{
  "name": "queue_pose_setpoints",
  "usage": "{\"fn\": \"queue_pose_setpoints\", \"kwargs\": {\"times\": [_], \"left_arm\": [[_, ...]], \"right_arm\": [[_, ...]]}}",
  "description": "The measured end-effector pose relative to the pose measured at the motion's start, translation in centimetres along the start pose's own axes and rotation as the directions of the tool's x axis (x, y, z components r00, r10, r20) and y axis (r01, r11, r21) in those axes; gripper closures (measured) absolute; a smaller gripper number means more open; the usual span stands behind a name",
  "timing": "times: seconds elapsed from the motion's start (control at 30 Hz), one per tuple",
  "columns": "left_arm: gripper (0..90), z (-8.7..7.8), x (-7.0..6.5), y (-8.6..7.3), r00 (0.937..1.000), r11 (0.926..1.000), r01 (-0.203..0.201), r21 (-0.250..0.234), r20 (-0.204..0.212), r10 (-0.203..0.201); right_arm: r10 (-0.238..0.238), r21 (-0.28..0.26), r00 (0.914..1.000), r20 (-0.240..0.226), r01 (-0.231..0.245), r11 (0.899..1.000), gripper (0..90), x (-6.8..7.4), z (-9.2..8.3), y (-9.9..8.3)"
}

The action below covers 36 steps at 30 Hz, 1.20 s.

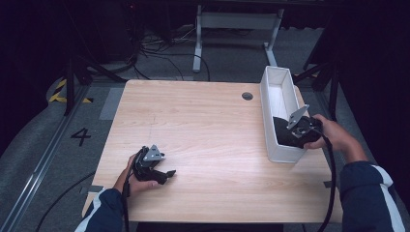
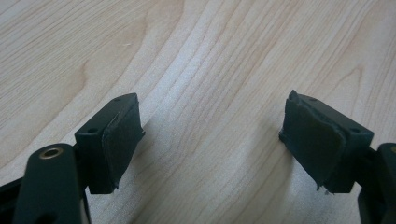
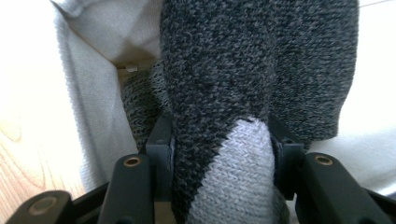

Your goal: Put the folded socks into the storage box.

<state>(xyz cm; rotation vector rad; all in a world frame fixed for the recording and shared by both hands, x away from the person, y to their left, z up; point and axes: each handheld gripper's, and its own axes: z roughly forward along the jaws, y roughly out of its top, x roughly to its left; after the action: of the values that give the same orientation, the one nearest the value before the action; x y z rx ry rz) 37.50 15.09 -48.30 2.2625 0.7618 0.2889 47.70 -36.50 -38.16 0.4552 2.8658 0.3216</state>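
Landmark: light wooden table [image 1: 212, 130]. Dark round grommet hole [image 1: 247, 95] in top near far right corner. White metal frame [image 1: 237, 29] stands on grey floor beyond far edge. Black cables [image 1: 159, 53] lie on floor beyond far left. Painted "4" [image 1: 80, 136] on floor left of table; yellow-black tape [image 1: 60, 92] beyond it.

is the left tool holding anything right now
No, the left tool has its jaws spread wide apart with nothing between them but the bare wooden table.
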Motion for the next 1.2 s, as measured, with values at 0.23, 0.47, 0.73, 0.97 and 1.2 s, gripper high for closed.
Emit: {"fn": "queue_pose_setpoints", "kwargs": {"times": [0.23, 0.47, 0.73, 0.97, 1.2], "left_arm": [[20.3, 0.0, 0.0, 0.0, 1.0000, 1.0000, 0.000, 0.000, 0.000, 0.000], [20.3, 0.0, 0.0, 0.0, 1.0000, 1.0000, -0.001, 0.001, -0.001, 0.001], [20.2, 0.1, 0.0, 0.1, 1.0000, 1.0000, 0.001, 0.001, 0.006, -0.001], [20.1, 0.1, 0.0, 0.1, 1.0000, 1.0000, 0.002, 0.000, 0.005, -0.002], [20.0, 0.1, 0.0, 0.1, 1.0000, 1.0000, 0.004, 0.000, 0.001, -0.004]], "right_arm": [[0.020, 0.008, 0.9995, -0.026, -0.020, 1.000, 55.3, -0.2, 0.5, 0.0], [0.035, -0.011, 0.9993, -0.010, -0.036, 0.999, 53.2, -0.2, 0.4, -0.2], [0.071, -0.096, 0.9974, 0.012, -0.070, 0.993, 46.5, -0.3, -0.3, -1.0], [0.089, -0.164, 0.9956, 0.027, -0.083, 0.983, 38.6, 0.0, -1.6, -1.8], [0.130, -0.222, 0.9896, 0.060, -0.114, 0.968, 36.3, 0.3, -3.0, -2.8]]}}
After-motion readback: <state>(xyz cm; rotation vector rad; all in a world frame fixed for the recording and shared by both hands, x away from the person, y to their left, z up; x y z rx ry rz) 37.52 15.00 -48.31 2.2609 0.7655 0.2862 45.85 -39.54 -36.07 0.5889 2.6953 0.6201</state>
